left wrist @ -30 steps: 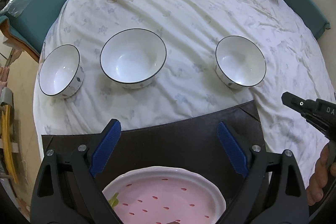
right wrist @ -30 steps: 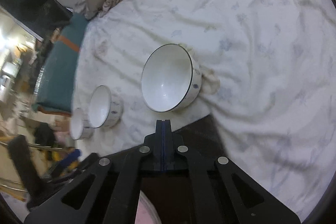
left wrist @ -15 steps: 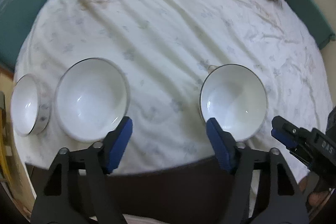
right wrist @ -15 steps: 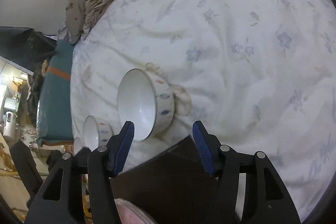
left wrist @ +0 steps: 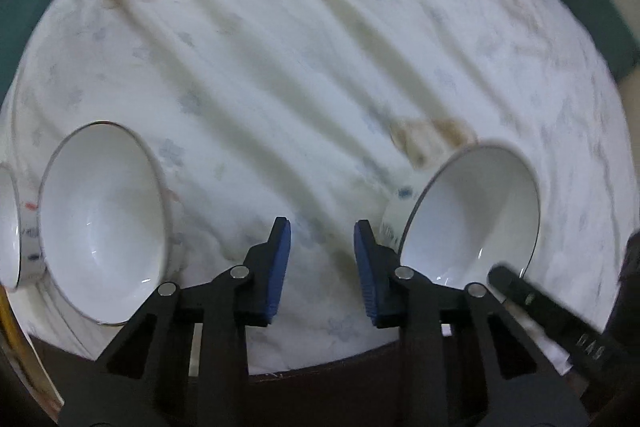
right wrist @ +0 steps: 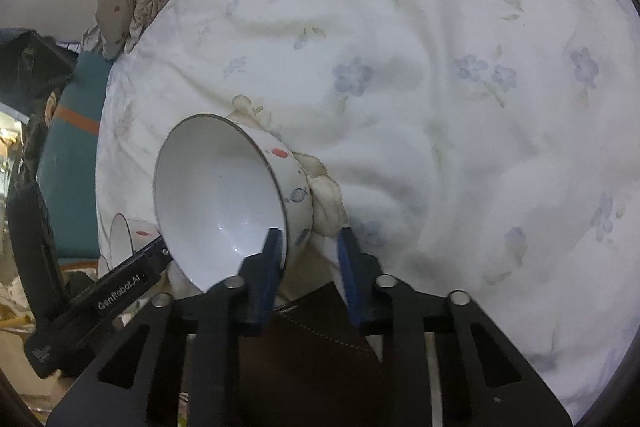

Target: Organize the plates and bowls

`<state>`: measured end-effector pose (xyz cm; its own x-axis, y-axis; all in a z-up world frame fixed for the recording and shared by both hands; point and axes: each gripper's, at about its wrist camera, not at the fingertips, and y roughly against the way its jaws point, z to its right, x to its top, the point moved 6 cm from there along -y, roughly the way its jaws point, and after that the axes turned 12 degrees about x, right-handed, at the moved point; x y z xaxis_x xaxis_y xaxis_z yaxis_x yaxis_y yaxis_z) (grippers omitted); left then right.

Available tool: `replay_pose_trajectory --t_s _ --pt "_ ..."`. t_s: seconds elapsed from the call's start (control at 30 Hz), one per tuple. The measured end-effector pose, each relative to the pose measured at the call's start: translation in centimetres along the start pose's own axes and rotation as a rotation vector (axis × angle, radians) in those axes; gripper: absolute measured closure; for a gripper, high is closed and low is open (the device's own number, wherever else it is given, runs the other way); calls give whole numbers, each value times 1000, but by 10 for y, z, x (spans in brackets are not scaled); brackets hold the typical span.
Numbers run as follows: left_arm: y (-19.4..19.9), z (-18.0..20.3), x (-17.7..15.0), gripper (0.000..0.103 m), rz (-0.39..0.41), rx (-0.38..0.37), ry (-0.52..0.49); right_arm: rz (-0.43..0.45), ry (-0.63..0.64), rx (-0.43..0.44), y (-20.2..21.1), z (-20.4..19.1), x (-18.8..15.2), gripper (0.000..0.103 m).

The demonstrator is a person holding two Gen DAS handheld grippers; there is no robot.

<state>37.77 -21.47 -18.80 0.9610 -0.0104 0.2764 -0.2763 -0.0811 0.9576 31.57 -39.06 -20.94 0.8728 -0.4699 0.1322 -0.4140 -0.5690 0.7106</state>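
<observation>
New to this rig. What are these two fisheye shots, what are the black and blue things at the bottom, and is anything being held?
There is no robot here. A person holds a two-finger tool in each hand, and a fisheye camera on each tool looks forward along its fingers. The black arms with blue pads are those tongs.

The left wrist view shows the left tongs open and empty over a white flowered sheet.

The right wrist view shows the right tongs open, straddling the wall of the near bowl. One pad is inside the bowl and one outside, and they have not closed on it. So nothing is held yet.

A second bowl and the edge of a third bowl lie further left. A dark board sits at the near edge.
</observation>
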Motion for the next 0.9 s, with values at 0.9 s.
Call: replay_pose_trajectory --t_s 0.9 --pt "-15 36 -7 77 -11 26 -157 -1 -66 96 -4 5 0 78"
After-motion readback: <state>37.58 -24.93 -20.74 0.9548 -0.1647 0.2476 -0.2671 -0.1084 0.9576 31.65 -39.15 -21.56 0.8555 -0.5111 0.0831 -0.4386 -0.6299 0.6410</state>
